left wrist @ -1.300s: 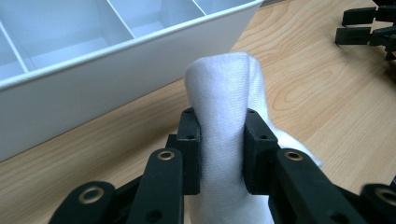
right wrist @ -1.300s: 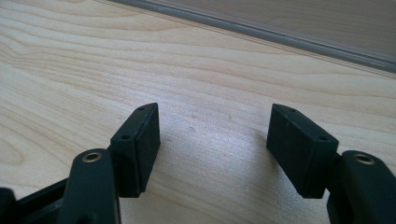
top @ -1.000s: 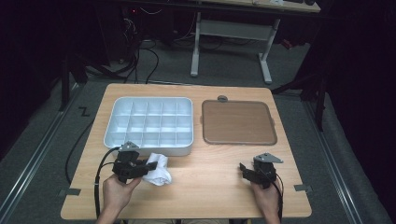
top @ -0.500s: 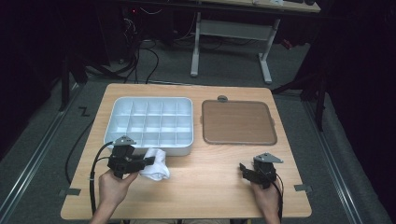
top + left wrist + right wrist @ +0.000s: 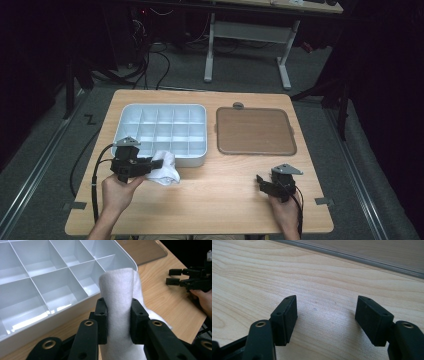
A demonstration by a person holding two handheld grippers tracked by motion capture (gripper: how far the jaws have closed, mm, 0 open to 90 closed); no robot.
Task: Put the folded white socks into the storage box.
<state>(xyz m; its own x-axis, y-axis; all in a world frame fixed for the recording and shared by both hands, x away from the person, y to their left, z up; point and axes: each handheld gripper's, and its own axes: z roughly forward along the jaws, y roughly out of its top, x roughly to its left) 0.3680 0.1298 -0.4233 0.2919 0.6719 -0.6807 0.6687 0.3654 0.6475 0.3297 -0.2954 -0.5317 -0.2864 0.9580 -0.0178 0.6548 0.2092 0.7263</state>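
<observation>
The left gripper (image 5: 150,165) is clamping a rolled white cloth (image 5: 165,167), its jaws pinching the roll from both sides in the left gripper view, where the cloth (image 5: 120,302) is standing up between the two black pads (image 5: 101,320) and bulging above them. In the high view the cloth is sitting at about seven o'clock on the wooden table (image 5: 225,200), just beside the near right corner of the white compartment tray (image 5: 160,131), and part of it is overlapping the tray's front wall. Whether the cloth's lower end is resting on the tabletop or hanging just over it cannot be told.

The tray is lying at about ten o'clock on the table, its compartments showing bare white floors. At about two o'clock from the table's middle, a brown flat lid (image 5: 254,131) with a clear rim is lying just beside the tray, apart from it.

The right gripper (image 5: 262,182) is sitting at about five o'clock, well apart from the cloth, its jaws standing wide with bare wood between them (image 5: 325,315); the lid's edge (image 5: 362,261) is running across at twelve o'clock in the right gripper view.
</observation>
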